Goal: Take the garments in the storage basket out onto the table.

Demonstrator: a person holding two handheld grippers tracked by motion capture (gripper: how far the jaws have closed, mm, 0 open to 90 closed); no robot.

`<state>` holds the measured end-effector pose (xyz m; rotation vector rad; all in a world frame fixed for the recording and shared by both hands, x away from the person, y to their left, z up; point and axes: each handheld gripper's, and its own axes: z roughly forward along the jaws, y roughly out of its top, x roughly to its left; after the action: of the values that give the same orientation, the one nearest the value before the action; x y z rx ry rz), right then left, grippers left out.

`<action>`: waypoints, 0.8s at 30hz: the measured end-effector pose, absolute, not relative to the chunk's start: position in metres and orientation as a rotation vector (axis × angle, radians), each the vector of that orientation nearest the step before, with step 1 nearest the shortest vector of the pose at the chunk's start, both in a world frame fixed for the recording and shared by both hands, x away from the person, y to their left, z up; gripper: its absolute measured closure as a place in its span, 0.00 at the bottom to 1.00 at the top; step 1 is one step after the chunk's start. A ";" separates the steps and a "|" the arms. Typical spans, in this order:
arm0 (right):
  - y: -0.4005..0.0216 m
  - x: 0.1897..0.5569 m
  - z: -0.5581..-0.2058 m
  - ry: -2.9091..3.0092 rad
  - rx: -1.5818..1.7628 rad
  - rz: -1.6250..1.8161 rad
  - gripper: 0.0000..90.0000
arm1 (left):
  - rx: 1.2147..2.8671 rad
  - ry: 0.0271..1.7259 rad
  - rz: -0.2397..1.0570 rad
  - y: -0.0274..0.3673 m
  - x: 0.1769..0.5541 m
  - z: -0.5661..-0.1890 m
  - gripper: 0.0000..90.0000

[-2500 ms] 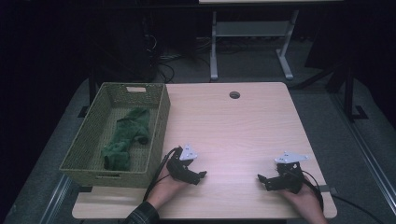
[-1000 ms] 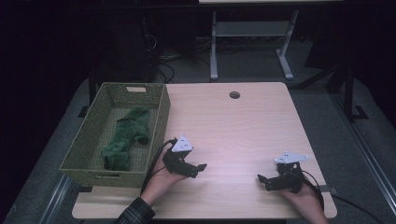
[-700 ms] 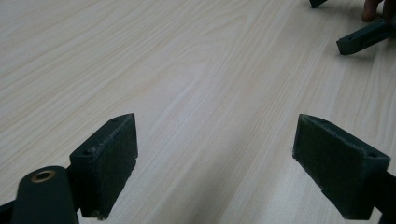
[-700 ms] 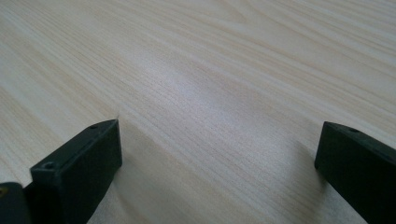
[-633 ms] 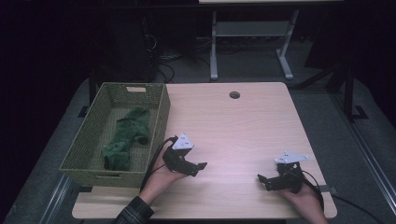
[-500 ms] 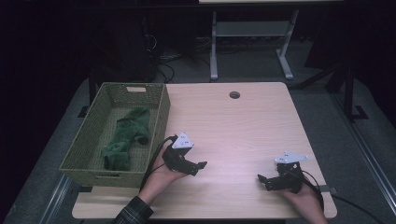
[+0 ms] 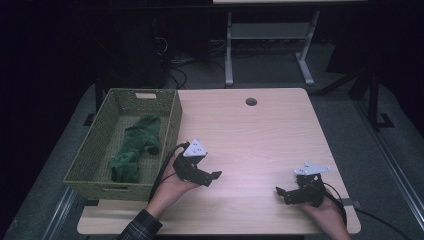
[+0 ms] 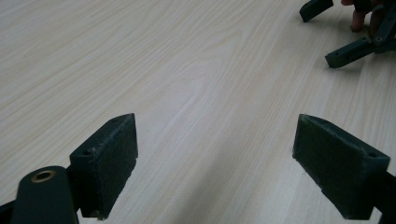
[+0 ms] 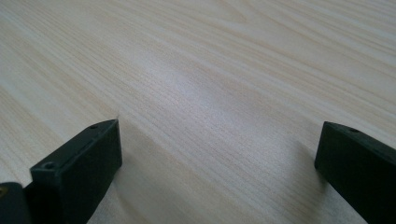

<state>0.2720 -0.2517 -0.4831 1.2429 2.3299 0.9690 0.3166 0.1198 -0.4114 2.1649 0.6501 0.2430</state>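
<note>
On the pale wooden table [image 7: 250, 135], my left gripper [image 7: 212, 176] sits in a hand near the front, just right of the basket, pointing right. It is open with only bare wood between its jaws [image 8: 224, 163]. My right gripper [image 7: 281, 195] rests low at the front right, pointing left toward the other one. It is open too, and nothing lies between its jaws [image 9: 219, 163]. In the left gripper view, the right gripper's black fingertips [image 8: 348, 51] appear at the top right.
A woven green basket [image 7: 172, 125] stands along the table's left side with a crumpled green cloth [image 7: 137, 145] inside. A round cable hole [image 7: 251, 101] sits near the far edge. Beyond the table stands a metal desk frame [image 7: 265, 35] on dark floor.
My left gripper has lifted a little and shifted slightly away from the front edge, staying open. The right gripper has held still.
</note>
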 end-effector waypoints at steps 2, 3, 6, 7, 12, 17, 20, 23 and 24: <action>-0.252 0.272 -0.483 2.330 1.244 0.969 0.00 | 2.167 0.641 0.244 0.120 0.318 -0.407 0.15; -0.252 0.272 -0.483 2.330 1.244 0.969 0.00 | 2.168 0.640 0.248 0.120 0.318 -0.405 0.15; -0.252 0.272 -0.483 2.330 1.243 0.969 0.00 | 2.160 0.634 0.259 0.121 0.319 -0.400 0.15; -0.252 0.272 -0.483 2.329 1.244 0.970 0.00 | 2.149 0.640 0.257 0.121 0.320 -0.398 0.15; -0.252 0.272 -0.483 2.330 1.244 0.969 0.00 | 2.148 0.633 0.255 0.121 0.321 -0.394 0.15; -0.252 0.272 -0.483 2.330 1.244 0.970 0.00 | 2.144 0.622 0.272 0.122 0.325 -0.383 0.15; -0.252 0.272 -0.483 2.329 1.244 0.970 0.00 | 2.141 0.621 0.273 0.124 0.327 -0.377 0.15; -0.252 0.272 -0.483 2.330 1.244 0.970 0.00 | 2.136 0.619 0.265 0.125 0.329 -0.374 0.15; -0.252 0.272 -0.483 2.329 1.244 0.971 0.00 | 2.137 0.616 0.259 0.126 0.331 -0.372 0.15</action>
<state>0.2720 -0.2516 -0.4831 1.2442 2.3289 0.9707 0.3308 0.1259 -0.3724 2.1365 0.6165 0.2589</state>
